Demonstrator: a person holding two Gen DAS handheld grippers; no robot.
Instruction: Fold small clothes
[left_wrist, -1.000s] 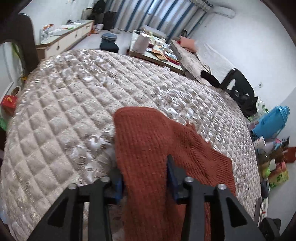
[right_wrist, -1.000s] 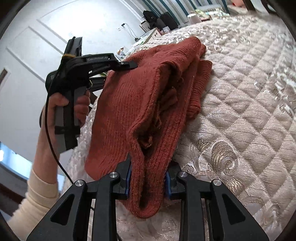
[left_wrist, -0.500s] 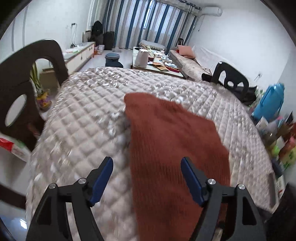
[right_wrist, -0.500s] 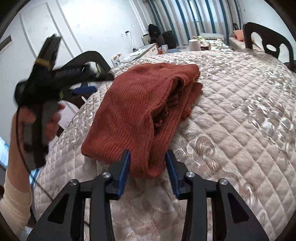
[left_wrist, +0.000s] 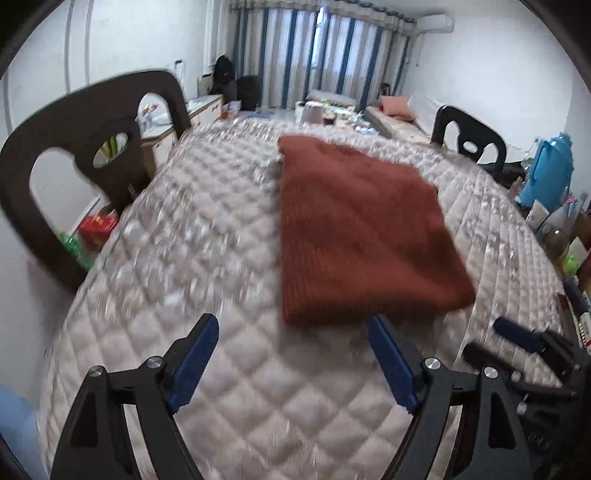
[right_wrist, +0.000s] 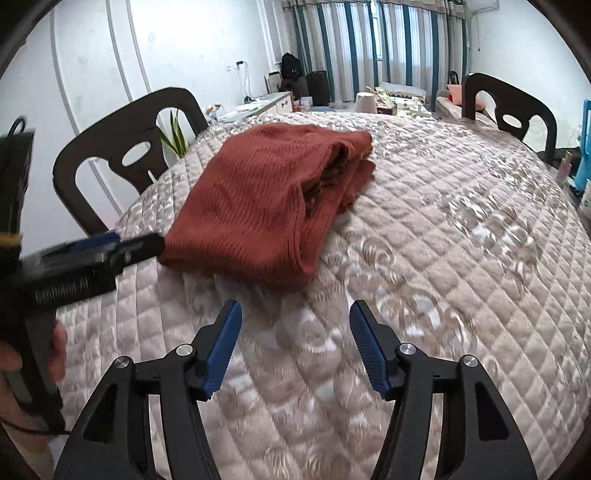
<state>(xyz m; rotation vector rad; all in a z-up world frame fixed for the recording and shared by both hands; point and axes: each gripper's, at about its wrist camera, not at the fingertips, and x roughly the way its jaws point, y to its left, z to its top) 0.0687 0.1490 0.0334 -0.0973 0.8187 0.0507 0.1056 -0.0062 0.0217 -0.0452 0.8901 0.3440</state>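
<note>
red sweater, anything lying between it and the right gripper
Nothing visible does. Only bare quilted cover lies between the open right gripper and the folded red sweater; the left gripper sits off beside its left edge.

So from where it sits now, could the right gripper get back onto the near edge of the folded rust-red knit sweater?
Probably yes. The right gripper is open, facing the folded rust-red knit sweater, with only bare quilted beige table cover between them. The left gripper sits off to one side, not in that path.

Sweater (right_wrist: 269, 199) lies on quilt (right_wrist: 461, 258) — chairs (right_wrist: 122, 162) behind.
</note>
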